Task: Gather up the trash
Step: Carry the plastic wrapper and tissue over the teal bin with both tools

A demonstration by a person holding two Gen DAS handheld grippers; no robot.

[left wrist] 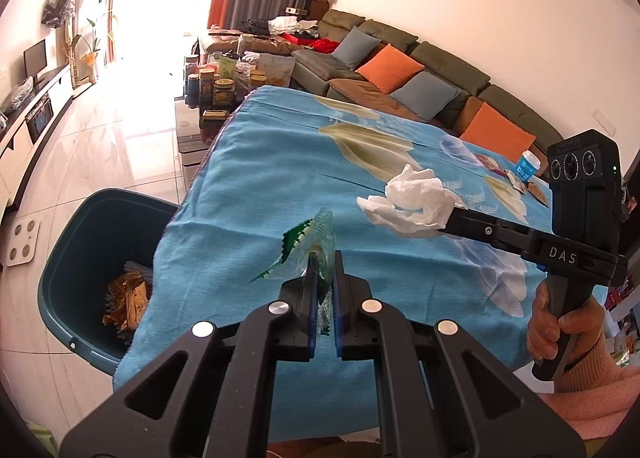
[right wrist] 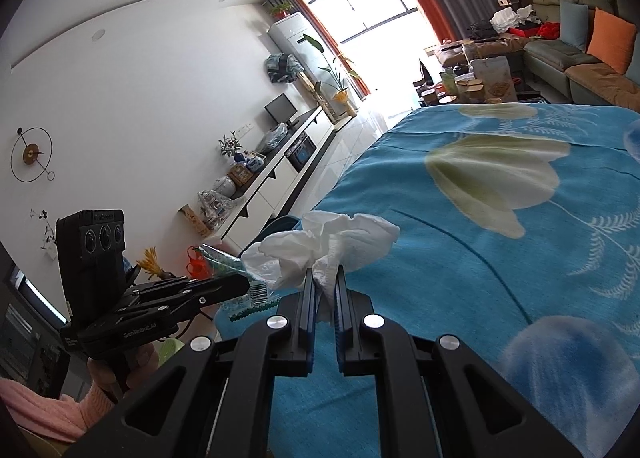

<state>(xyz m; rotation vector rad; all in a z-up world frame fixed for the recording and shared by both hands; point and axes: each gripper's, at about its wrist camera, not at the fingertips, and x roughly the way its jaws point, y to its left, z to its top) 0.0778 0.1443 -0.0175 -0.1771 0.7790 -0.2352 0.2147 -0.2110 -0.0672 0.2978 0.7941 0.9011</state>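
Left gripper (left wrist: 323,258) clamped on a clear green-edged wrapper (left wrist: 310,244), held above the blue-clothed bench (left wrist: 280,162) near the bin (left wrist: 80,242). Right gripper (right wrist: 324,274) clamped on a crumpled tissue (right wrist: 320,242), also over the bench.

Left tongs (left wrist: 324,258) angled downward, jaws closed, pinching something. Right tongs (right wrist: 324,274) tilted less steeply, jaws closed, also pinching. Right hand (left wrist: 550,326) wraps its handle, pink sleeve at wrist; left hand (right wrist: 128,368) likewise.
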